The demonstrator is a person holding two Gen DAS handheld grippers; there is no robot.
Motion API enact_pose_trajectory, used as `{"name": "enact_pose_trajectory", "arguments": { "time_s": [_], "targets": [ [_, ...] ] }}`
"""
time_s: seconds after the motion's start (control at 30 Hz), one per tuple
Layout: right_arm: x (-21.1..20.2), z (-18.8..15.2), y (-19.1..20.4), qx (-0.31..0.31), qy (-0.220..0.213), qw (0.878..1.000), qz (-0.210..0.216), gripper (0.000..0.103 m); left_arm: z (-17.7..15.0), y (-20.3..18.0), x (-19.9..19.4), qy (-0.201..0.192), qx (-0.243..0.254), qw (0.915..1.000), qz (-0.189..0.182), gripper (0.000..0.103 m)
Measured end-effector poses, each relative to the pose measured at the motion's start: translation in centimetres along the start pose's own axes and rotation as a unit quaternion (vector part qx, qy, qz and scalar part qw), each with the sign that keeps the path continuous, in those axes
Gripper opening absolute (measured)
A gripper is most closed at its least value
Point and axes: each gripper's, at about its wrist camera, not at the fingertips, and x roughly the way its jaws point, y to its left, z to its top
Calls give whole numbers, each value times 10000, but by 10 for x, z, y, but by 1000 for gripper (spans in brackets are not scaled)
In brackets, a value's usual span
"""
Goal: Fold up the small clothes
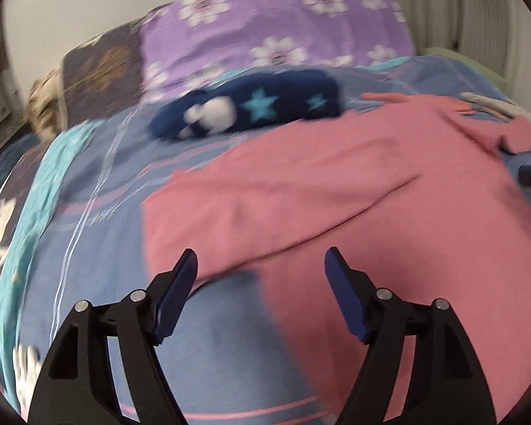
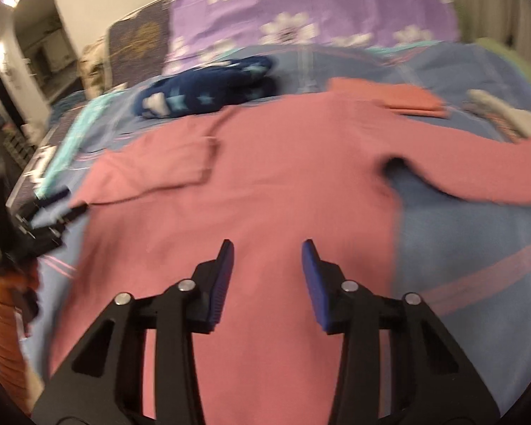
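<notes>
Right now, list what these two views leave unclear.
- Pink top: hem runs beneath the right gripper, right wrist view.
- Right sleeve: cuff cut by the frame edge.
- Navy starred garment: blurred, type unclear.
- Pale item: left wrist view, blurred, at the edge.

No words, labels, brand marks or numbers can be read in either view. Both pictures are blurred, and the only markings visible are printed patterns, flowers and stars, on the fabrics, not writing.
</notes>
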Motion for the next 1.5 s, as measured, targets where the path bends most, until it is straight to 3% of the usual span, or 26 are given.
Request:
{"name": "enact_pose_trajectory", "arguments": {
  "time_s": [0.07,0.17,0.23,0.4,0.43,0.47,0.5,0.57,0.67,0.83,0.97,1.07,1.2,1.37,1.43,1.5],
  "targets": [
    [21,18,11,-35,93,9996,251,49,-10,20,6,136,-320,9993,124,76],
    [58,42,31,-157,356,9975,588,76,-21,50,15,252,-844,9960,143,78],
    [83,52,43,-260,517,9962,653,82,-23,62,22,242,-1148,9930,106,79],
    [142,66,60,-214,755,9960,425,84,-13,70,34,157,-1568,9873,-200,81],
    [145,69,62,-206,629,9971,368,66,-10,68,35,136,-1562,9873,-245,81],
    [146,72,67,-235,532,9975,397,41,-10,65,36,118,-1539,9876,-271,81],
    [147,74,71,-300,558,9967,499,3,-7,61,37,99,-1490,9883,-298,81],
    [138,82,74,-216,596,9958,656,2,-3,54,39,77,-1407,9896,-290,83],
    [94,97,71,-117,-43,9952,968,2,-1,41,35,-17,-1186,9923,-352,86],
    [32,117,47,-24,-731,9949,690,2,0,28,38,46,-892,9959,-114,87],
    [39,112,6,242,-556,9981,-51,2,-1,31,45,183,-1076,9940,12,87],
    [68,102,-31,851,-26,9964,46,2,-2,30,48,245,-1077,9938,115,87],
    [86,91,-52,1216,206,9923,73,2,0,23,46,249,-899,9950,366,87],
    [57,93,-49,1110,-264,9922,496,2,-1,15,41,206,-701,9963,450,87],
    [49,96,-52,1039,-403,9932,321,3,-2,14,41,227,-697,9963,448,87],
    [57,96,-61,1021,-280,9943,-158,3,-3,16,40,228,-738,9961,428,87]
  ]
}}
